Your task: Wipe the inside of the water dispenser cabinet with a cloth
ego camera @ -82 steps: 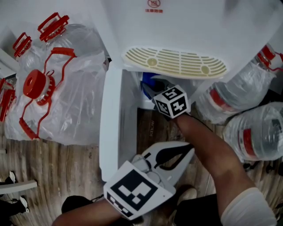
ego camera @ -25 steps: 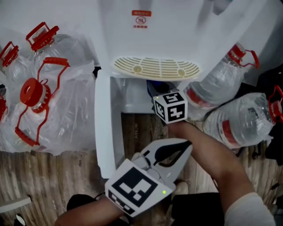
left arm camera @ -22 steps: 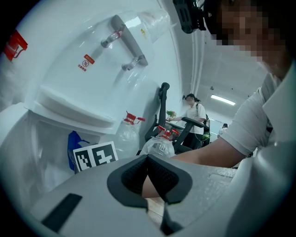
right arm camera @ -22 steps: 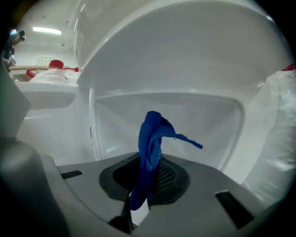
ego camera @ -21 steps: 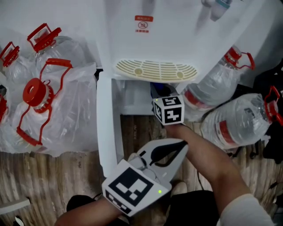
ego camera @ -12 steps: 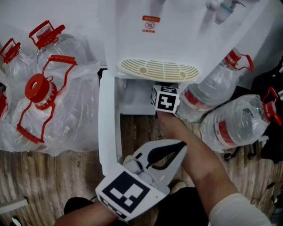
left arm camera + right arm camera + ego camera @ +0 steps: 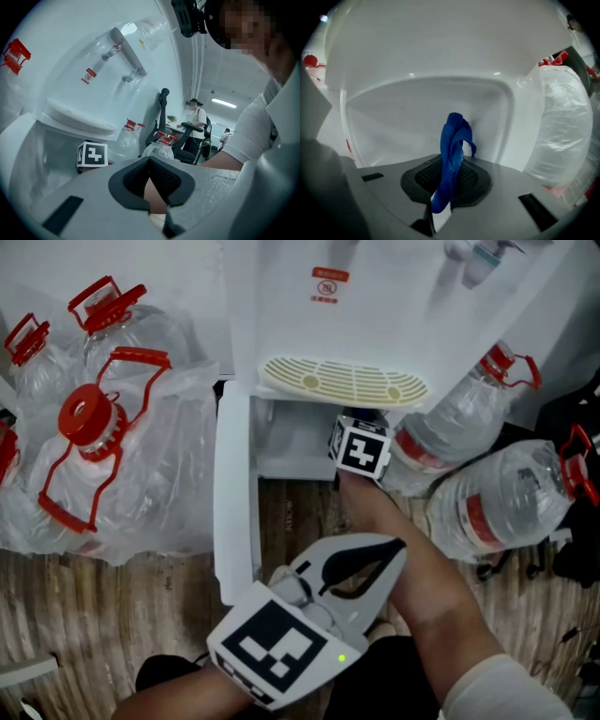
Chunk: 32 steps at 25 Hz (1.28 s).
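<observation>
Only the right gripper view shows the blue cloth (image 7: 453, 140), centre frame: right gripper (image 7: 451, 165) pinches it inside the white cabinet (image 7: 393, 119). Head view hides the cloth. Left gripper (image 7: 397, 547), lower centre, is closed and empty. 3.3 s ago the cloth showed at the cabinet mouth.

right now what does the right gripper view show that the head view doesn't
Only the right gripper view: the blue cloth pinched between the jaws, held up inside the white cabinet. Only the head view: the left gripper outside the cabinet, the drip grille, the person's forearm and the wooden floor. Both: the cabinet itself and a plastic-wrapped water bottle at its right.
</observation>
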Each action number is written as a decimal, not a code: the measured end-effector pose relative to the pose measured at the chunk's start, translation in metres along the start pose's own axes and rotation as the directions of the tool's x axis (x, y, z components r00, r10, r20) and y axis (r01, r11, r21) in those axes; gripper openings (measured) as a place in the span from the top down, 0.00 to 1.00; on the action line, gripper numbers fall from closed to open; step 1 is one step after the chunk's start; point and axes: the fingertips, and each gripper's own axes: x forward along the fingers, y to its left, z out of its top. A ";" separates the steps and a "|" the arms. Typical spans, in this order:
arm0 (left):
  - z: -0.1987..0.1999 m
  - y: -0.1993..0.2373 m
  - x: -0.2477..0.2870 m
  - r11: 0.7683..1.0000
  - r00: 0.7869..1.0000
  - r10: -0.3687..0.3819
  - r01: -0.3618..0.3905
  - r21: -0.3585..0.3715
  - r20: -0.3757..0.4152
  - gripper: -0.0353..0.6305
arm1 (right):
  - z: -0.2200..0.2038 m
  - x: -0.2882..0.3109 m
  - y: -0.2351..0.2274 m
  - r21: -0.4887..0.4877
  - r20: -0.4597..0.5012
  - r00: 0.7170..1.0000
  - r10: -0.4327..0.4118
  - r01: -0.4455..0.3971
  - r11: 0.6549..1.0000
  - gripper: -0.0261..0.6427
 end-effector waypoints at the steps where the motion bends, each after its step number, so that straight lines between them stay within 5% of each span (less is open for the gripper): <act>1: -0.001 -0.002 0.000 1.000 1.000 -0.003 0.003 0.002 0.000 0.94 | 0.001 -0.004 -0.001 -0.003 0.003 1.000 0.003 -0.003 1.000 0.90; 18: -0.006 -0.008 0.000 0.999 0.999 -0.033 0.033 0.001 -0.012 0.94 | -0.022 -0.052 -0.009 -0.074 -0.036 0.995 0.089 -0.092 0.993 0.90; 23: -0.004 -0.005 -0.003 1.000 1.000 -0.017 0.017 0.014 -0.009 0.94 | -0.034 -0.025 0.023 -0.105 -0.064 0.991 0.121 -0.127 0.986 0.90; 32: -0.001 0.009 -0.012 0.999 0.999 0.040 -0.041 0.025 0.004 0.94 | -0.023 0.049 0.040 -0.106 -0.042 0.998 0.048 -0.052 0.993 0.90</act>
